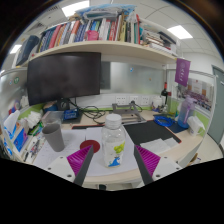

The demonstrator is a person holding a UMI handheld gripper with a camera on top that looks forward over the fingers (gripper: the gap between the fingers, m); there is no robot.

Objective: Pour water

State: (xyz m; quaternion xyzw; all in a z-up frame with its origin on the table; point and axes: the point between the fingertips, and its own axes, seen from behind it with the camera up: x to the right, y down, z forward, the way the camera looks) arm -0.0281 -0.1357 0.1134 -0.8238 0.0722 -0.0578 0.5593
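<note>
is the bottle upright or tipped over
Upright: the clear bottle stands on the table, cap on top, between the open tongs with gaps at either side.

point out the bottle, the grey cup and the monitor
bottle [114, 140], gripper view, on its clear body below the cap
grey cup [54, 136], gripper view, on its side wall
monitor [63, 78], gripper view, middle of its dark screen

The bottle [114, 140] is clear with a white cap and a label of green and pink. A red dish [90, 146] lies on the pale table [170, 152] beside a grey cup [53, 136], and the fingers [148, 159] carry magenta pads. The monitor [63, 76] is black.
</note>
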